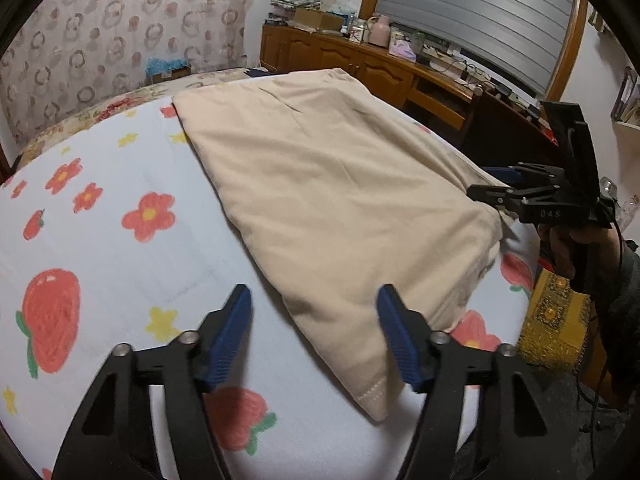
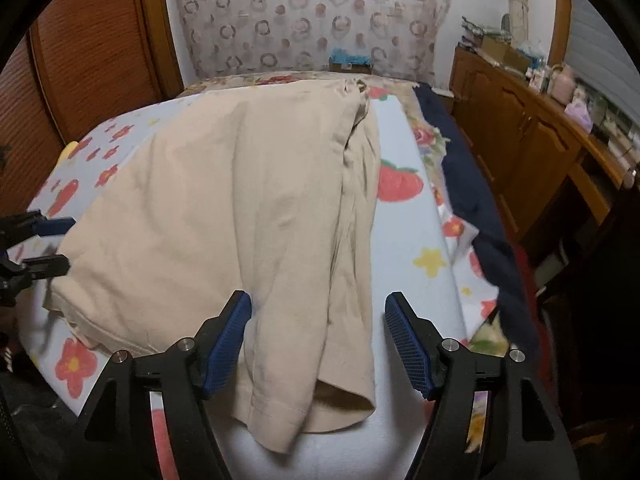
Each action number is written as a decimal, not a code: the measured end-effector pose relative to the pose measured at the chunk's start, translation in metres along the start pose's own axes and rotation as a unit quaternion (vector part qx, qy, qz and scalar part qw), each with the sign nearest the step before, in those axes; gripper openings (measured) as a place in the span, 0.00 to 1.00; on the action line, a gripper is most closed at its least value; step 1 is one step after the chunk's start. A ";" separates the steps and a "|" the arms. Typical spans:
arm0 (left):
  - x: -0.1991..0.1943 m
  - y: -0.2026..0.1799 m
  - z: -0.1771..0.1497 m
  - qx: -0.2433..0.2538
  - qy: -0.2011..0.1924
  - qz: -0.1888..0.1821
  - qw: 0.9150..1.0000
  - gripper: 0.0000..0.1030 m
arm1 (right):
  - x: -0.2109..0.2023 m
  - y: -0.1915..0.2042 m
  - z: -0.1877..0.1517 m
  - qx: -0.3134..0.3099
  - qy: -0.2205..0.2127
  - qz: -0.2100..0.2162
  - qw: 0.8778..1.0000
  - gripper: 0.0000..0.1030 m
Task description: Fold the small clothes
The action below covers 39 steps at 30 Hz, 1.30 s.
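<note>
A beige T-shirt [image 1: 320, 184] lies folded on a bed sheet [image 1: 120, 272] printed with flowers and strawberries. My left gripper [image 1: 314, 304] stands open over the shirt's near hem corner; the cloth lies between the blue pads [image 1: 236, 328] without being pinched. In the right wrist view the same shirt [image 2: 224, 208] shows a short sleeve [image 2: 320, 380] hanging toward me. My right gripper [image 2: 316, 304] is open astride that sleeve, pads apart from the fabric. Each gripper also shows in the other view: the right gripper [image 1: 490, 184] at the shirt's right edge, the left gripper [image 2: 58, 244] at its left edge.
A dark navy cloth [image 2: 472, 184] lies along the bed's right side. A wooden sideboard [image 1: 352, 60] crowded with boxes and bottles runs by the window. A patterned curtain [image 2: 304, 16] hangs behind the bed. A person's hand [image 1: 576, 248] holds the right gripper.
</note>
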State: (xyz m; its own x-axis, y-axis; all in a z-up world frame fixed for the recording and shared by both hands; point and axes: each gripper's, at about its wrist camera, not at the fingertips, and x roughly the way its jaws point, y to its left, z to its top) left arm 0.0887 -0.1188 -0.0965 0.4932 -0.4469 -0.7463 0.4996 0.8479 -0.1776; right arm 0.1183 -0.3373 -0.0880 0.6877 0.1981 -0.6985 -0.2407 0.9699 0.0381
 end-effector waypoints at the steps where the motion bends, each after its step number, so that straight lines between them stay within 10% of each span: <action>1: 0.000 0.000 -0.001 -0.001 0.002 -0.003 1.000 0.56 | -0.001 0.001 0.000 0.002 -0.003 0.009 1.000 0.69; 8: -0.005 -0.004 -0.006 -0.002 0.005 -0.010 1.000 0.49 | 0.004 0.002 0.001 -0.011 0.005 0.017 1.000 0.69; 18: -0.012 -0.005 -0.015 -0.003 0.010 -0.027 1.000 0.34 | 0.003 0.014 0.000 -0.026 -0.002 0.070 0.997 0.12; 21: -0.011 -0.007 -0.014 0.003 0.009 -0.037 0.999 0.12 | 0.001 0.006 0.000 -0.010 -0.022 0.083 0.996 0.09; 39: -0.039 0.051 0.106 -0.019 -0.114 -0.010 0.993 0.10 | 0.007 -0.028 0.089 0.020 -0.148 0.104 0.983 0.08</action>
State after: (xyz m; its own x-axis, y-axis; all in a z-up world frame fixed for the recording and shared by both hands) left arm 0.1697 -0.0883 -0.0084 0.6336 -0.5130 -0.5791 0.4856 0.8465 -0.2185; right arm 0.1909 -0.3507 -0.0308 0.7966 0.4199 -0.4349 -0.3742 0.9075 0.1909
